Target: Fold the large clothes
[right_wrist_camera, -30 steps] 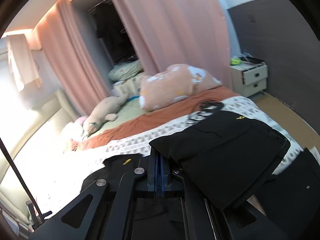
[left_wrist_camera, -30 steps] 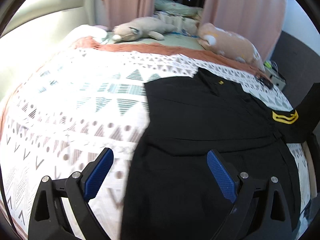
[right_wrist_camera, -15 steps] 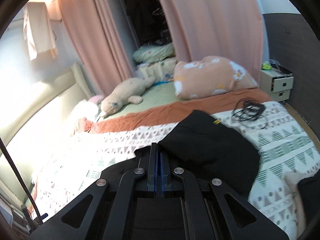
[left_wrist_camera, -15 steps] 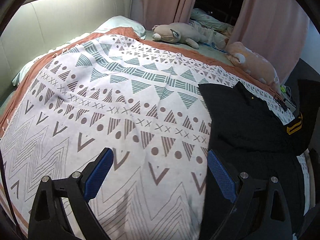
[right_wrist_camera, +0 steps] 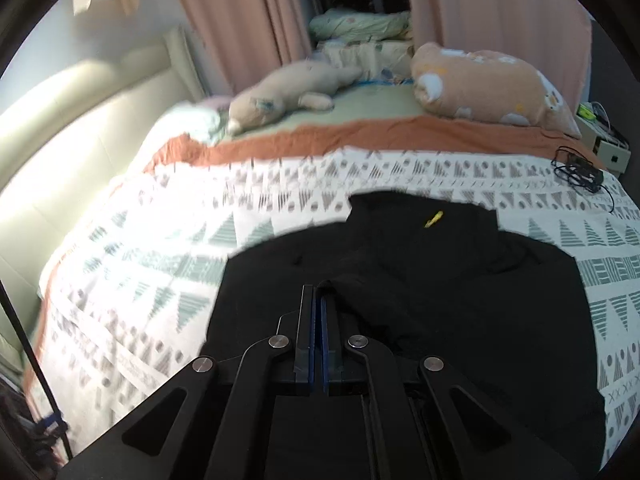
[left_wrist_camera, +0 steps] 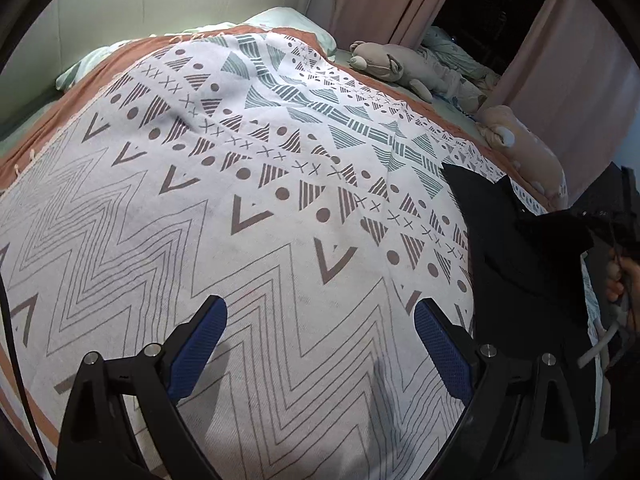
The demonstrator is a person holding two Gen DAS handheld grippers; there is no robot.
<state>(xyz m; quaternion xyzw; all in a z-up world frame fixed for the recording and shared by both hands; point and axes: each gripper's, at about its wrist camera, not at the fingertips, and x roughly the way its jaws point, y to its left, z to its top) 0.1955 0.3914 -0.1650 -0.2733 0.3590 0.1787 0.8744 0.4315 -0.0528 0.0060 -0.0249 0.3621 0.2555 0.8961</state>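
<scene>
**Right gripper clamped on black garment**

Right gripper [right_wrist_camera: 316,300], jaws closed, pinches a fold of the black garment [right_wrist_camera: 440,280] lying on the patterned bedspread [right_wrist_camera: 160,248]. Left gripper [left_wrist_camera: 320,336], jaws wide and empty, hangs over bare bedspread, the garment at its right.

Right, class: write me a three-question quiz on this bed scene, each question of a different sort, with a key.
1. True or false: the left hand-held gripper is open with nothing between its pads.
2. The right hand-held gripper is: A) wide open B) shut on the black garment C) shut on a pillow.
3. Fill in: the small tag on the garment is ____ in colour.

Key: 1 true; 2 B; 3 yellow.
</scene>
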